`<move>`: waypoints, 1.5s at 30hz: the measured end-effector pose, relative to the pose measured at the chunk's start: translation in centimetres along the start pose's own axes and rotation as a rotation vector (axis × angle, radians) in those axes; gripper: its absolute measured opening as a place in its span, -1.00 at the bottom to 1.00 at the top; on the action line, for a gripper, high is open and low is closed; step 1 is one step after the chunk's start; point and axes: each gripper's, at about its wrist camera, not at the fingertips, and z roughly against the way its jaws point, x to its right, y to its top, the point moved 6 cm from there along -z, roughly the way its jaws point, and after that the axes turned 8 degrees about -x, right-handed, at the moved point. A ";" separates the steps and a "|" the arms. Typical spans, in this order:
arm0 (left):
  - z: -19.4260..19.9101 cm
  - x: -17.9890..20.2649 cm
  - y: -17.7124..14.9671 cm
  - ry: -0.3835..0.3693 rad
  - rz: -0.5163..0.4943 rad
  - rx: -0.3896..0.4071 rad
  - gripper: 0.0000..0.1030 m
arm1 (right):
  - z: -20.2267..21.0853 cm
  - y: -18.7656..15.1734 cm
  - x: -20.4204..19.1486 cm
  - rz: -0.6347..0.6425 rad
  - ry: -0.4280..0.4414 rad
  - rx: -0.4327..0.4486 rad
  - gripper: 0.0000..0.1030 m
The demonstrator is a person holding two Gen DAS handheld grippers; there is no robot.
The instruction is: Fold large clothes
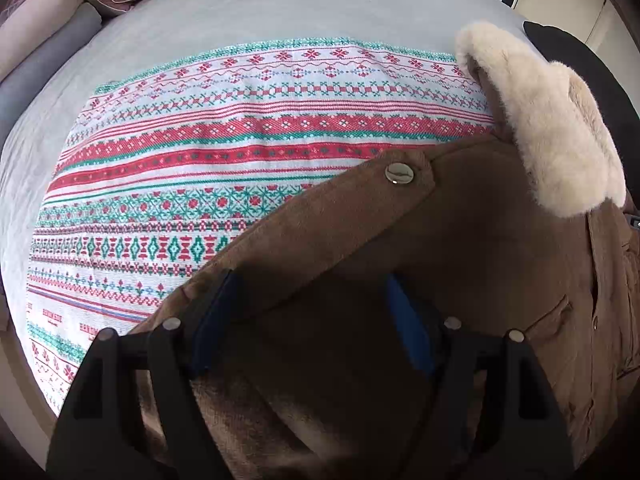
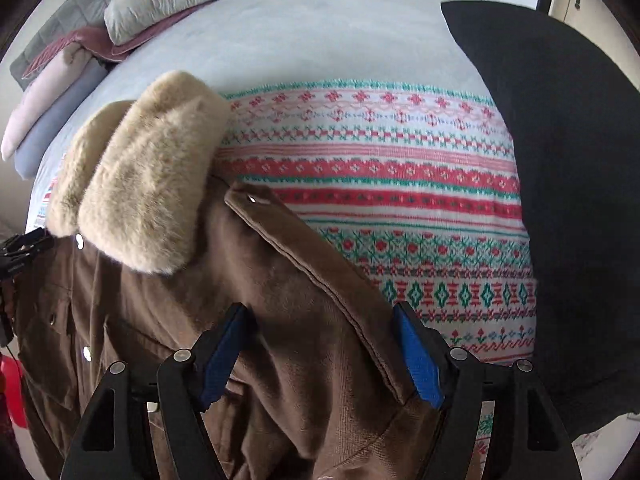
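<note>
a: looked like the laying-out step — brown coat point(image 1: 460, 248) draped over the near part of the patterned blanket point(image 1: 248, 128), fur collar point(image 1: 552, 128) bunched at the far right in the left wrist view.

b: agreed. in the right wrist view, same coat point(image 2: 280, 280) on the left and near side, fur collar point(image 2: 148, 184) heaped at its far end, blanket point(image 2: 400, 200) bare beyond and to the right. not yet folded, judging by the rumpled cloth.

a: left gripper point(image 1: 312, 312) pointed steeply down over the coat, blue pads point(image 1: 408, 328) standing well apart, brown fabric between them but no pinch visible.

b: right gripper point(image 2: 324, 344) likewise spread wide, pads point(image 2: 420, 364) either side of a stitched flap edge, not pressing on it as far as could be told.

a: black garment point(image 2: 560, 160) lay at the far right, just beside the blanket's edge; stacked bedding point(image 2: 80, 72) at the far left, well clear.

b: next move probably called for smoothing the coat flat, then closing both tongs on matching edges near the shoulders or hem, kept level so the thick cloth would fold evenly.

a: heavy fabric and bulky collar likely to resist a neat crease; collar better tucked flat first.
</note>
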 end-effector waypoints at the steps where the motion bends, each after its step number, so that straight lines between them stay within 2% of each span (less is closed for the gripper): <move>1: -0.3 0.2 -0.2 0.006 -0.012 -0.003 0.49 | -0.5 -0.3 0.2 -0.007 0.019 0.000 0.39; 2: -0.5 0.7 -0.4 0.020 -0.034 -0.012 0.45 | -0.6 -0.5 0.0 -0.002 0.027 0.008 0.28; 4: -0.3 1.8 -0.7 0.051 -0.076 -0.020 0.09 | -0.5 -1.1 -0.7 0.020 0.035 0.028 -0.53; 5: 0.0 2.3 -0.8 0.064 -0.079 -0.014 -0.65 | -0.1 -1.4 -1.2 0.033 0.025 0.052 -0.69; 6: 0.3 2.8 -0.8 0.054 -0.064 -0.016 -0.89 | 0.5 -1.7 -1.7 0.045 -0.023 0.091 -0.77; 9: 1.2 4.0 -0.5 0.193 -0.049 0.040 -0.94 | 3.1 -2.1 -3.8 0.084 -0.210 0.224 -0.83; 11: 3.0 4.2 0.4 0.253 -0.018 0.139 -0.94 | 5.6 -1.4 -4.5 0.114 -0.354 0.346 -0.84; 12: 4.3 4.3 1.0 0.254 0.011 0.193 -0.94 | 7.0 -0.7 -4.6 0.111 -0.408 0.407 -0.85; 14: 6.5 4.5 2.1 0.250 0.058 0.281 -0.94 | 9.4 1.0 -4.2 0.053 -0.413 0.474 -0.85; 16: 6.3 4.0 3.3 0.262 0.094 0.297 -0.93 | 10.3 2.8 -3.6 0.009 -0.429 0.481 -0.85; 18: 3.8 3.1 3.8 0.277 0.136 0.231 -0.87 | 8.4 4.1 -3.3 0.022 -0.480 0.432 -0.81; 20: 0.9 2.5 2.9 0.286 0.165 0.141 -0.79 | 4.4 4.3 -2.4 0.031 -0.489 0.294 -0.73; 22: 0.3 2.7 1.9 0.280 0.165 0.120 -0.75 | 1.3 3.4 -1.1 0.010 -0.475 0.183 -0.53; 23: 0.8 3.0 1.4 0.278 0.153 0.133 -0.55 | 1.0 2.7 -0.7 0.001 -0.436 0.178 -0.50; 24: 1.7 3.3 1.0 0.267 0.137 0.150 -0.08 | 1.3 2.3 -0.6 -0.009 -0.396 0.194 -0.42; 26: 4.0 3.8 0.2 0.220 0.137 0.204 0.40 | 3.1 1.1 0.0 -0.028 -0.316 0.221 -0.17; 27: 5.4 4.1 -0.4 0.176 0.151 0.233 0.44 | 4.4 0.5 0.2 -0.041 -0.272 0.233 0.02; 28: 6.7 4.5 -1.0 0.121 0.161 0.245 0.45 | 5.8 -0.2 0.6 -0.053 -0.227 0.243 0.13; 31: 10.0 6.3 -3.3 -0.020 0.191 0.257 0.61 | 9.3 -2.1 1.5 -0.079 -0.134 0.243 0.26; 33: 11.5 7.6 -5.3 -0.085 0.208 0.245 0.72 | 11.6 -4.3 1.9 -0.083 -0.118 0.238 0.31; 36: 12.9 9.9 -8.5 -0.181 0.219 0.194 0.72 | 13.8 -8.7 2.9 -0.086 -0.134 0.205 0.38; 38: 13.8 11.3 -10.6 -0.218 0.241 0.187 0.72 | 14.8 -11.9 3.4 -0.091 -0.134 0.173 0.41; 40: 14.7 12.6 -12.6 -0.223 0.245 0.198 0.72 | 14.7 -14.8 4.0 -0.102 -0.115 0.137 0.44; 45: 15.9 15.7 -16.1 -0.243 0.252 0.263 0.82 | 11.5 -20.6 5.8 -0.137 -0.048 0.031 0.45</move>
